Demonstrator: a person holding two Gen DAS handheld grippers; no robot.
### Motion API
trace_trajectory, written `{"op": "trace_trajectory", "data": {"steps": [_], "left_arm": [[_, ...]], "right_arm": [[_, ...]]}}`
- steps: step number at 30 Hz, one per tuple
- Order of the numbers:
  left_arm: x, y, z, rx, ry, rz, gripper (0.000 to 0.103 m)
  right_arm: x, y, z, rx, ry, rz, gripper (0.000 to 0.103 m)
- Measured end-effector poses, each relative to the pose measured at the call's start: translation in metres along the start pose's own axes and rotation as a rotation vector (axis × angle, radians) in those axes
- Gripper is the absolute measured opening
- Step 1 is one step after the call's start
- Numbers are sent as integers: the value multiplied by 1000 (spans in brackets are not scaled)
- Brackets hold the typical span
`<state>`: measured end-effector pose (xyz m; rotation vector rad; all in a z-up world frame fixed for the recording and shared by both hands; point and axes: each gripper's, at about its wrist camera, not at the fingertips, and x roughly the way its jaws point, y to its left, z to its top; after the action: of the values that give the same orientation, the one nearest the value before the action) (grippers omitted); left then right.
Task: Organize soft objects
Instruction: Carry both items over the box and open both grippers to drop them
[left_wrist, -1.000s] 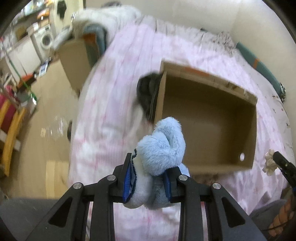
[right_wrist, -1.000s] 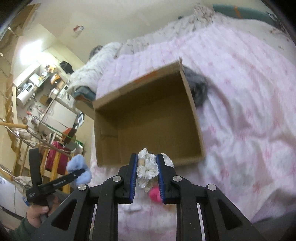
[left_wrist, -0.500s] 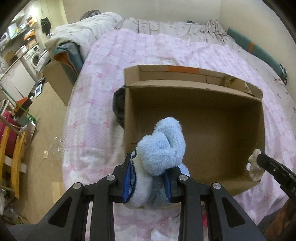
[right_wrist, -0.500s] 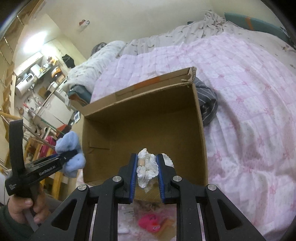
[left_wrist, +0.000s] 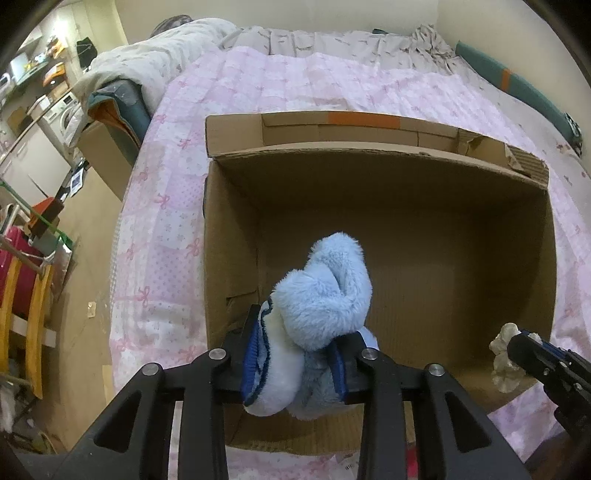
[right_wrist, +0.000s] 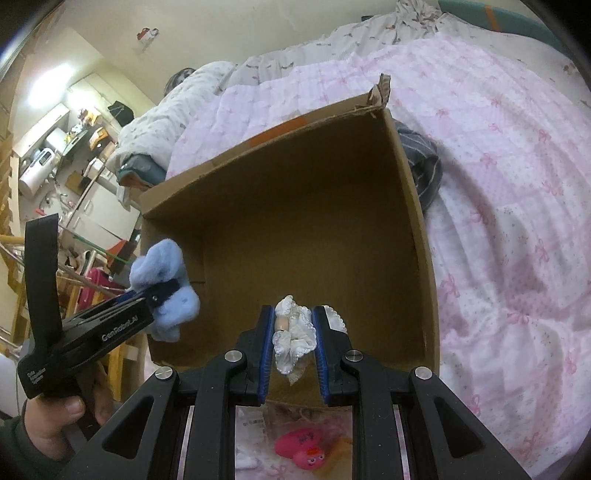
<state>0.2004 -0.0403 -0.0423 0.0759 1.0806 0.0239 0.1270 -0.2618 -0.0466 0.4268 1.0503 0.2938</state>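
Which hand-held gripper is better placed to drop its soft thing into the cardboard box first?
Probably the left hand-held gripper: its blue plush toy hangs over the cardboard box's open inside, while the right hand-held gripper holds its white lace bundle nearer the front wall.

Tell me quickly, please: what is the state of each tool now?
Left tool: closed on the blue plush toy, its jaws just opening slightly.
Right tool: closed on the white frilly cloth item.
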Motion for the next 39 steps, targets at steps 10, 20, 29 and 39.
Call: {"op": "trace_trajectory", "data": {"steps": [10,20,29,39], "left_arm": [[8,-1,-7,-5,19,-6,39],[-1,-1,-10,-6,15,6,66],[-14,4,-9,-26,2,2,67],[-32,14,-15,-48,-15,1,68]], "right_arm": [[7,-11,1,64,32,-17,22],[7,-15,1,74,39,-9,22],[-2,-17,3,118,5,46,76],[-16,-12,4,89,-53,55,84]]}}
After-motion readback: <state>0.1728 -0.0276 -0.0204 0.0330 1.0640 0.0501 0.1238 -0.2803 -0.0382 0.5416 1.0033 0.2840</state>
